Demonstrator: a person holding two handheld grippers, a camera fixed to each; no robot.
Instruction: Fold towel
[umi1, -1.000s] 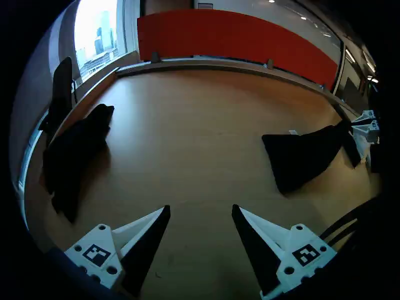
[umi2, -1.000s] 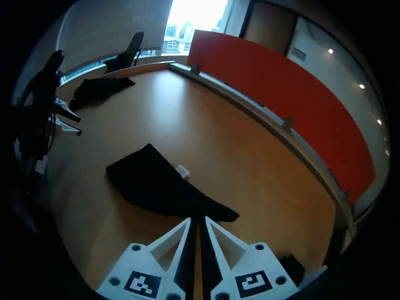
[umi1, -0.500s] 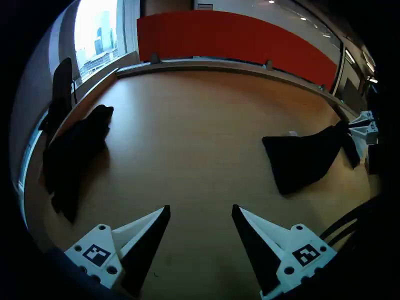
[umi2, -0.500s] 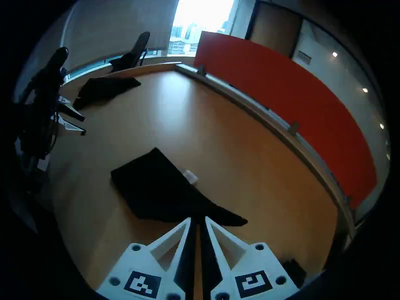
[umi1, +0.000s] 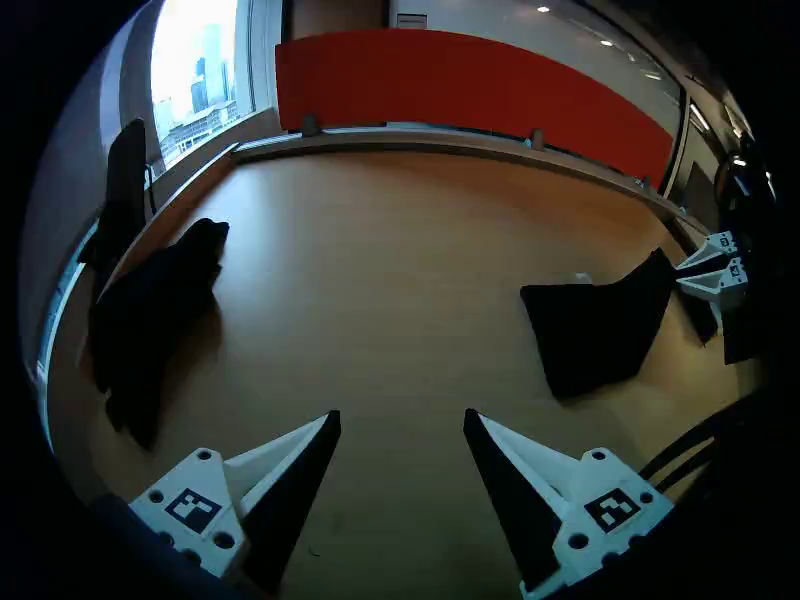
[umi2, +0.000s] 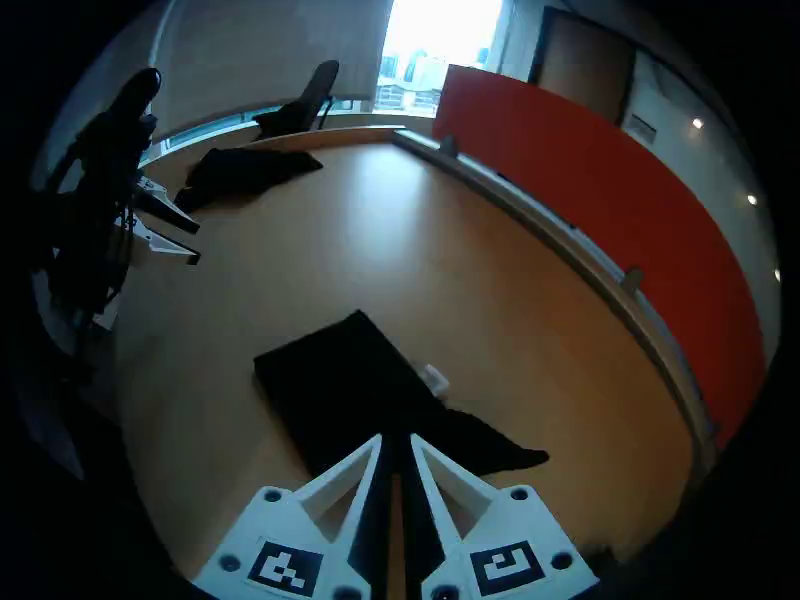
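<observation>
A black towel (umi1: 592, 328) lies on the wooden table (umi1: 400, 260), off to the right in the left gripper view. One corner of it rises toward my right gripper (umi1: 712, 268), seen at the far right edge. In the right gripper view the towel (umi2: 345, 385) spreads just ahead of my right gripper (umi2: 395, 440), whose fingers are shut on the towel's near edge. A small white tag (umi2: 435, 378) shows on the towel. My left gripper (umi1: 400, 415) hovers open over bare wood, well apart from the towel, and shows as the left gripper (umi2: 165, 225) far to the left.
A second dark cloth (umi1: 150, 305) lies crumpled near the table's left edge, seen again as the dark cloth (umi2: 245, 165) at the back. A dark chair (umi1: 122, 190) stands by the window. A red partition (umi1: 470, 85) runs along the table's far side.
My right gripper has carried the towel's held corner inward, so the towel looks more compact and squarer. The left gripper has stayed in place, open.
</observation>
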